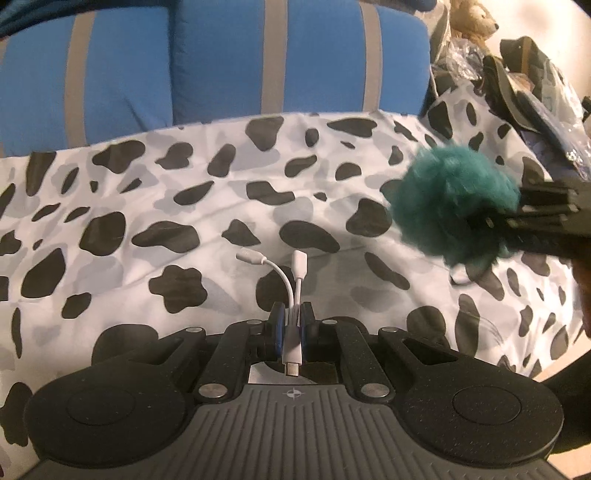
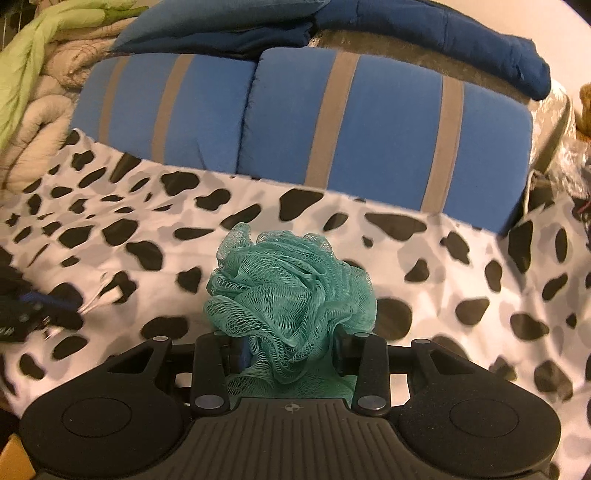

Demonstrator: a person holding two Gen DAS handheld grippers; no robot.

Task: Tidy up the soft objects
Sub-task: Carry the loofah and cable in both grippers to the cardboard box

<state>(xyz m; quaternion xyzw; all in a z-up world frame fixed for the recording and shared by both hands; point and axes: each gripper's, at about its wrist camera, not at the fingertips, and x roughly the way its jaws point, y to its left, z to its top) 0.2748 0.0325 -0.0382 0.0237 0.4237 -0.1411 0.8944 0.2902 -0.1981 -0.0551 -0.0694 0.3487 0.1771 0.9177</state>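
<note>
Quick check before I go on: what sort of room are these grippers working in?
Most likely a bedroom, on a bed. A cow-print sheet covers the surface, a blue cushion with grey stripes stands behind it, folded quilts are piled at one side, and a plush toy sits nearby.

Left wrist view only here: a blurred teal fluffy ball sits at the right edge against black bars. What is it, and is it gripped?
Observer: It is a teal mesh bath sponge, and the right gripper is shut on its base.
Operator: Is it resting on the cow-print sheet?
Observer: No, the right wrist view shows it held up over the black-and-white spotted sheet.
Operator: Anything behind the blue pillows?
Observer: Yes. Above the blue pillows with grey stripes lies a dark blue folded cover, with a beige quilt and a light green cloth piled at their left.
</note>
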